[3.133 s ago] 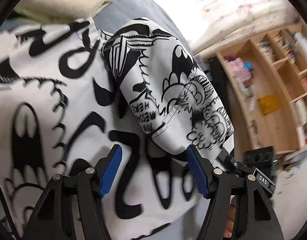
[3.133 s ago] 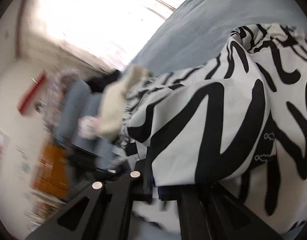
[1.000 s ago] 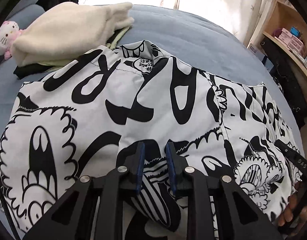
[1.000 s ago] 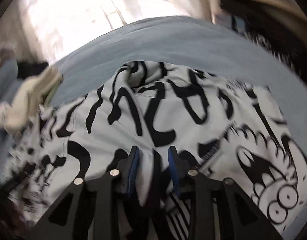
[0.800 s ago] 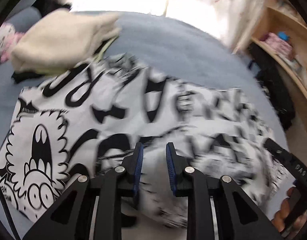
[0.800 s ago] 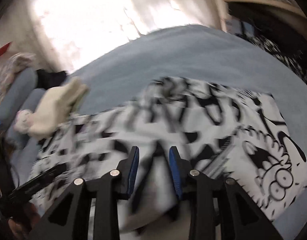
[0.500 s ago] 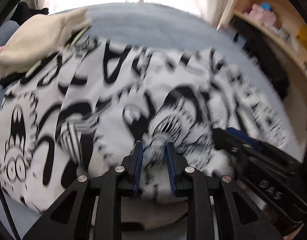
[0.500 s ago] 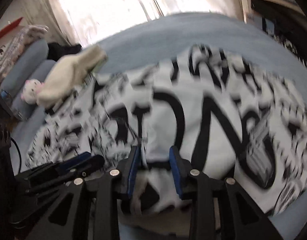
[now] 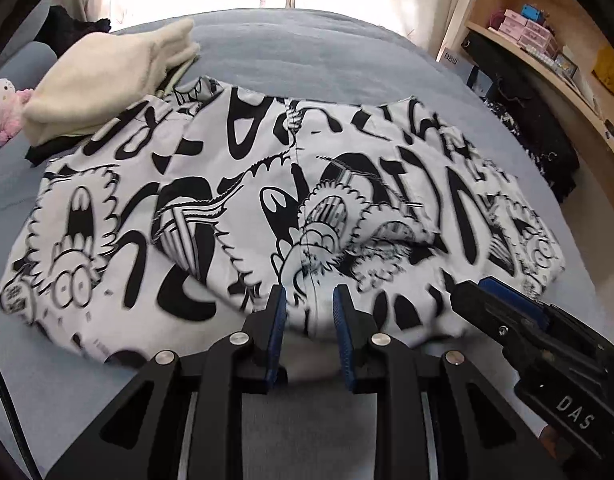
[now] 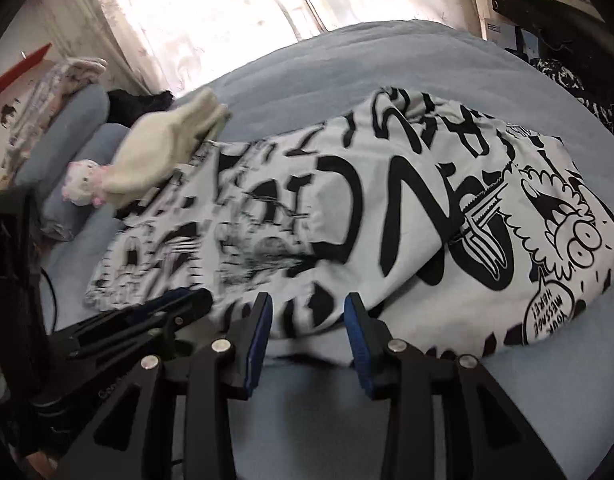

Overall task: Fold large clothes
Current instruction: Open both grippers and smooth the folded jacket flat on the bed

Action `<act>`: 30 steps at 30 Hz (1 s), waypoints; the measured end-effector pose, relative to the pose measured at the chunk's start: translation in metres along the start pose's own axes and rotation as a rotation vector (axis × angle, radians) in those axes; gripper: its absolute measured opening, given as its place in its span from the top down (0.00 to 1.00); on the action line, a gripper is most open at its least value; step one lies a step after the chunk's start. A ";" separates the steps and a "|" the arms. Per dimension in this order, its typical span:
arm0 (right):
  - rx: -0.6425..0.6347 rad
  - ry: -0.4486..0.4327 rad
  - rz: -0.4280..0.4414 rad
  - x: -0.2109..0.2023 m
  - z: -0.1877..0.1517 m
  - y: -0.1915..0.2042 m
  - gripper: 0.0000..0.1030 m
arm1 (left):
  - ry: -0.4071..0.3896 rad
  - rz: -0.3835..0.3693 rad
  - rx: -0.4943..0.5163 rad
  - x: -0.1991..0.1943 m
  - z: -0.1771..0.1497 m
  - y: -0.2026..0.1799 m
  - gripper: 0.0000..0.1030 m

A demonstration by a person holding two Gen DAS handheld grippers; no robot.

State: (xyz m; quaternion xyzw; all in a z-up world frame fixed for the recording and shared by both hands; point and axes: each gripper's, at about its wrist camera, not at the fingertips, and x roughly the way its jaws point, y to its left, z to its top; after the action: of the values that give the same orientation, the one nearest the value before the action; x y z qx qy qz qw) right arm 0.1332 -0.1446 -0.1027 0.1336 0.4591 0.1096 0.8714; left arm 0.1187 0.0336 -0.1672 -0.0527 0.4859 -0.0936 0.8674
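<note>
— Looking down my left gripper (image 9: 307, 304), what do you make of the jaws?

— Parted a little, blue pads on either side of the near hem of the printed garment (image 9: 267, 208), with cloth between them but not pinched. And your right gripper (image 10: 307, 312)?

— Jaws parted somewhat wider, nothing clamped; the hem lies just ahead of its tips. In the left view it comes in from the lower right (image 9: 507, 312), its tip right at the garment's near edge.

— Where does the garment sit?

— Spread across the blue bed (image 9: 327, 52), black cartoon print on white, its long side running left to right in front of me.

— And beyond it?

— A cream fleece piece (image 9: 107, 80) lies at the far left corner, overlapping the garment's edge. A pink and white plush toy (image 9: 1, 108) sits beside that. Farthest off are the bright curtains (image 10: 211, 12), with wooden shelves (image 9: 547, 40) to the right.
</note>
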 end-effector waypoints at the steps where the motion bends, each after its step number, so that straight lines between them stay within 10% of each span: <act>1: -0.001 -0.008 0.006 -0.008 -0.001 0.003 0.64 | -0.005 -0.002 0.001 -0.009 -0.002 -0.001 0.78; 20: -0.173 -0.223 0.054 -0.202 -0.023 0.061 0.60 | -0.114 -0.016 -0.043 -0.149 -0.040 0.003 0.62; 30: -0.235 -0.229 -0.002 -0.203 -0.030 0.076 0.51 | -0.093 -0.017 -0.078 -0.150 -0.053 0.028 0.61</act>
State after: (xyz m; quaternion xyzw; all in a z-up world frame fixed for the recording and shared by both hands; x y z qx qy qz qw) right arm -0.0095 -0.1328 0.0626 0.0417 0.3406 0.1459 0.9279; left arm 0.0004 0.0933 -0.0747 -0.0949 0.4480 -0.0795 0.8854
